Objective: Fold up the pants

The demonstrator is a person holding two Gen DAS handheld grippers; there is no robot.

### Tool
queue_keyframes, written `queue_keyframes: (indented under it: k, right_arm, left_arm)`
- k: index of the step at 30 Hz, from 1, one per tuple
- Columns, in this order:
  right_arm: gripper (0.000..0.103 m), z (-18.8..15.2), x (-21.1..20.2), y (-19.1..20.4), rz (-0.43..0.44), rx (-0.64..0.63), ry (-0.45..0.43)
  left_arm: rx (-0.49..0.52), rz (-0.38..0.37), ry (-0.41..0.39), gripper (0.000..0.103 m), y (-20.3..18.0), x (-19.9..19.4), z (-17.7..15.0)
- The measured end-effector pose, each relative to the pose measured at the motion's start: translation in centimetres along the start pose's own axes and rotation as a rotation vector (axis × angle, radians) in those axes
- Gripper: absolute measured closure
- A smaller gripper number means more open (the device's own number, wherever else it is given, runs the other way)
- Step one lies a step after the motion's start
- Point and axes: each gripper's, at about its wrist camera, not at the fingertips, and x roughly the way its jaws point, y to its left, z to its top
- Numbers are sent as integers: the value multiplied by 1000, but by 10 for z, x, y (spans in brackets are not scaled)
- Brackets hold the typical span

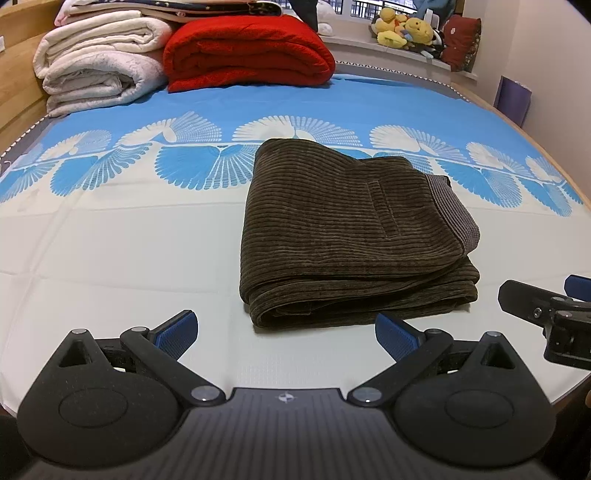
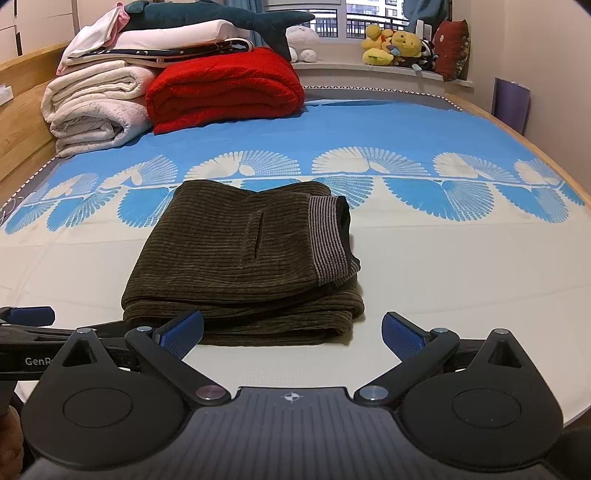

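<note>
The dark olive corduroy pants point(image 1: 351, 236) lie folded into a compact stack on the bed, with the grey ribbed waistband point(image 1: 450, 210) on the right side. In the right wrist view the same pants point(image 2: 240, 266) sit just ahead, waistband point(image 2: 328, 240) to the right. My left gripper point(image 1: 286, 334) is open, held just short of the stack's near edge, nothing between its blue pads. My right gripper point(image 2: 291, 334) is open too, its left pad point(image 2: 183, 334) close to the pants' near edge, not gripping. Each gripper shows at the edge of the other's view.
The bed sheet point(image 1: 110, 258) is white near me and blue with fan patterns farther back. Rolled white blankets point(image 1: 96, 62) and a red blanket point(image 1: 247, 51) are stacked at the far left. Plush toys point(image 1: 406, 31) line the windowsill. A wooden headboard point(image 1: 18, 74) runs along the left.
</note>
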Motion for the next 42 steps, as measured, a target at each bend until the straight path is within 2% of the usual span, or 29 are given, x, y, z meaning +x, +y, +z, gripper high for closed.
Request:
queue_keyframes:
  k: [42]
  right_arm:
    - [1,1,0,0,4,6,3]
  left_arm:
    - [10,-7,-3,1,0,1,0]
